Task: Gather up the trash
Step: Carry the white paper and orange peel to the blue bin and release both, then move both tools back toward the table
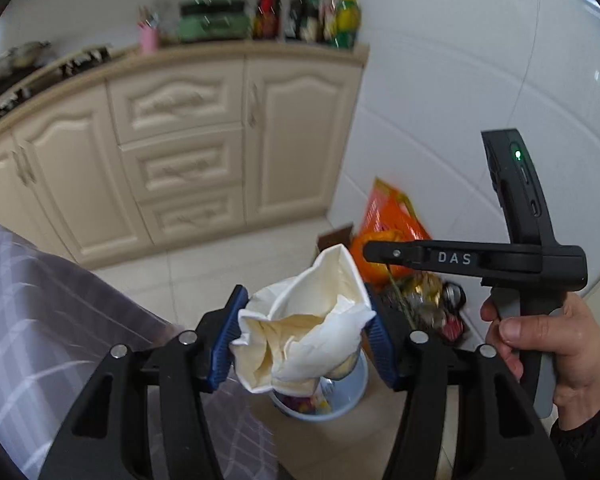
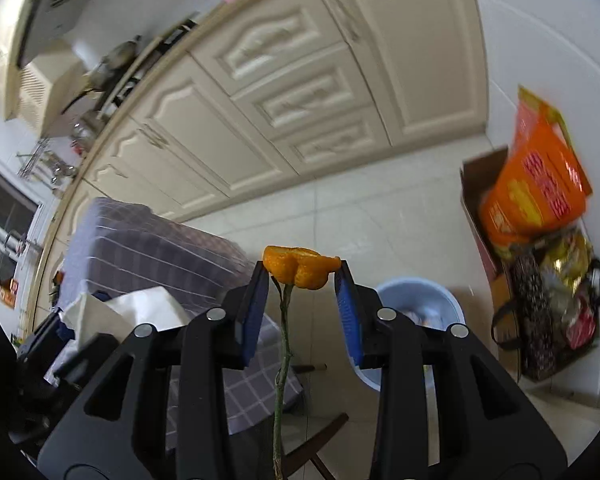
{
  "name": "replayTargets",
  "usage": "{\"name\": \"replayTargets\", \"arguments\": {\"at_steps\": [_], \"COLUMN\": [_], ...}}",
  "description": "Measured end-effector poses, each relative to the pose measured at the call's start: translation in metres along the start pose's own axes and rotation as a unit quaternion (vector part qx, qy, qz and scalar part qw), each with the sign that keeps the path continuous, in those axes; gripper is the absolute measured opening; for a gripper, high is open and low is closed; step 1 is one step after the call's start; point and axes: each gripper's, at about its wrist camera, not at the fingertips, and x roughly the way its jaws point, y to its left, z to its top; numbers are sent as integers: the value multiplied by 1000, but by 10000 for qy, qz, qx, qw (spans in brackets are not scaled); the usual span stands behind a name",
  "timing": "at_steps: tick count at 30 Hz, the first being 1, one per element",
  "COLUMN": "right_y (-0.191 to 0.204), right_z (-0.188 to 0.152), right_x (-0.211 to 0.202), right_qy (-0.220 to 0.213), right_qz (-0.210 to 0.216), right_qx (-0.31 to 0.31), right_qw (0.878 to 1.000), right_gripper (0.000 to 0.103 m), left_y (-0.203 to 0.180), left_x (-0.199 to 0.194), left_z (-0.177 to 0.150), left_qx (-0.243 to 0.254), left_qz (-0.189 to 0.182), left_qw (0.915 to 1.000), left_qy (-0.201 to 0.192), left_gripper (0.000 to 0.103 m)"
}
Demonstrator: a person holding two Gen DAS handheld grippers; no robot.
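Observation:
My left gripper (image 1: 304,336) is shut on a crumpled white tissue (image 1: 304,332) and holds it above a light blue trash bin (image 1: 352,396) that stands on the floor with scraps inside. My right gripper (image 2: 302,276) is shut on a piece of orange peel (image 2: 300,266) with a long green stem (image 2: 282,360) hanging down from it. The bin (image 2: 420,296) sits just beyond and right of the right gripper. In the left wrist view the right gripper's body (image 1: 460,258) shows at right, with the peel (image 1: 380,248) behind it. The tissue also shows at lower left in the right wrist view (image 2: 132,304).
A table with a grey checked cloth (image 1: 40,320) is at left. Cream kitchen cabinets (image 1: 180,140) stand beyond. An orange bag (image 2: 540,184) in a cardboard box (image 2: 476,184) and other bags (image 2: 556,304) sit against the white wall at right. The floor is pale tile (image 2: 340,208).

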Motion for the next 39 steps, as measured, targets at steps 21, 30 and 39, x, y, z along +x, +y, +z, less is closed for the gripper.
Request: {"name": "replayTargets", "arguments": {"at_steps": [21, 30, 39], "right_y": [-49, -16, 51], "right_z": [-14, -3, 19], "right_x": [27, 11, -19], "right_qy": [330, 87, -424], "right_qz": [-459, -359, -11], "right_qx": [694, 457, 12], "right_qw": [9960, 9983, 9991], "right_gripper": [97, 97, 97], "left_y": [16, 23, 40], "left_x": [51, 9, -58], "left_z": [2, 12, 27], "left_qx": [-317, -344, -466], "left_qz": [187, 350, 663], "left_qw": [9981, 9988, 9948], "left_qy": [492, 71, -614], "left_gripper": [92, 92, 92]}}
